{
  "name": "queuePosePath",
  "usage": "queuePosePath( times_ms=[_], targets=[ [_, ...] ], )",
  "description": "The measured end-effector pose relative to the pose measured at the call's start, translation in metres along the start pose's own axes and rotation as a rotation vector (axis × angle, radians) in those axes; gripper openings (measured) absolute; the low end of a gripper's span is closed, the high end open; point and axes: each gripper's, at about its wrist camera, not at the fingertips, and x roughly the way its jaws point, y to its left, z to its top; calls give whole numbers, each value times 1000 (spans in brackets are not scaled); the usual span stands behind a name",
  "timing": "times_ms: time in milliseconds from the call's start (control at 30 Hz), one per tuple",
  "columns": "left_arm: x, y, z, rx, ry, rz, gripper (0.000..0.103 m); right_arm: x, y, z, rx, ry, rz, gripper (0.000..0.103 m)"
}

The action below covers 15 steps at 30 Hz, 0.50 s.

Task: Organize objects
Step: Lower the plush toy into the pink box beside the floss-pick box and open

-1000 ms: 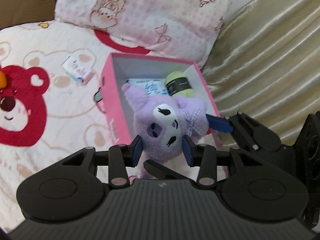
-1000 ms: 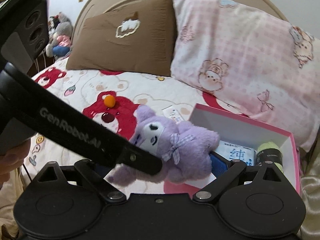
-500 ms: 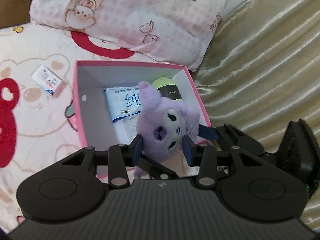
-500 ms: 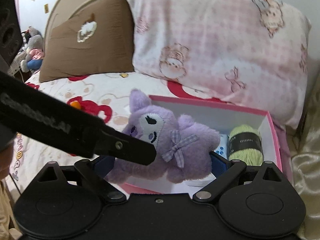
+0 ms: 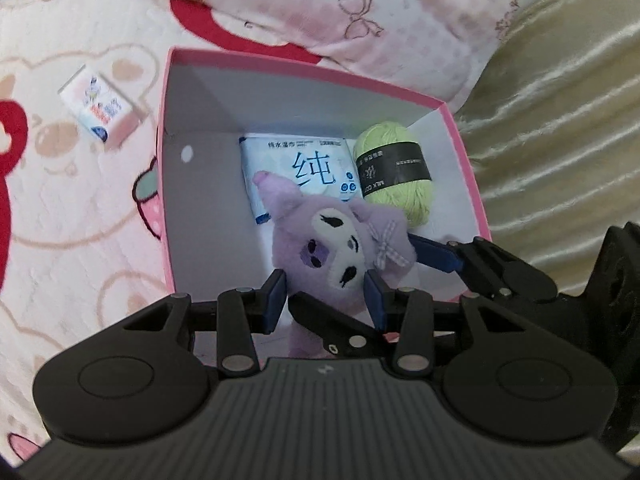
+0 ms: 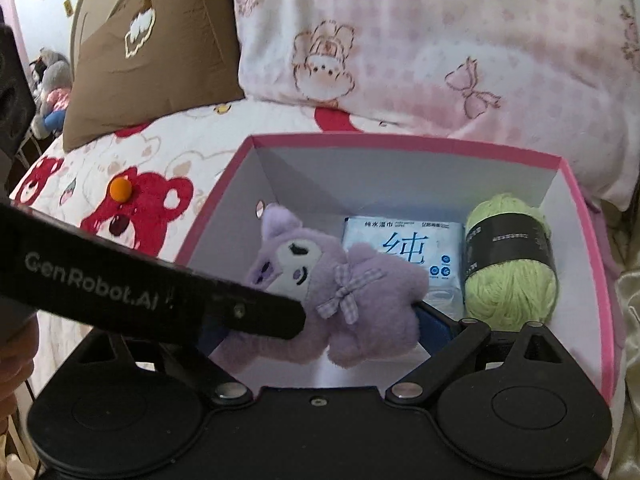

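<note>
1. The purple plush toy [image 5: 340, 256], a second ago above the bedspread left of the pink box [image 6: 576, 216], now hangs low inside it, over the wipes packet [image 5: 298, 168].
2. Both grippers, left [image 5: 326, 300] and right [image 6: 316, 328], sit nearer the box, which fills more of each view.

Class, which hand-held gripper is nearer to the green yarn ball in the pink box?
Right. The right hand-held gripper holds the purple plush just beside the yarn ball; the left hand-held gripper grips the plush's far side.

Yarn [image 6: 510, 264] right of wipes [image 6: 404, 248] in box [image 6: 400, 142]
</note>
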Motion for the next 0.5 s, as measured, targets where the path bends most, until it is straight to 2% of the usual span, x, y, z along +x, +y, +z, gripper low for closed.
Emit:
queuePosePath(
  times_ms=[133,267,433,500],
  targets=[
    [5,-5,2,56,-28,63,40,13,-4,-7,14,5,19,93],
    [14,-9,7,76,3,105,40,20,-13,-9,75,-12,39,90],
    [23,-16,6,88,31,110,39,27,-19,-14,65,4,51,84],
    [28,-18,4,96,28,126,39,30,-20,-15,50,21,47,78]
  ],
)
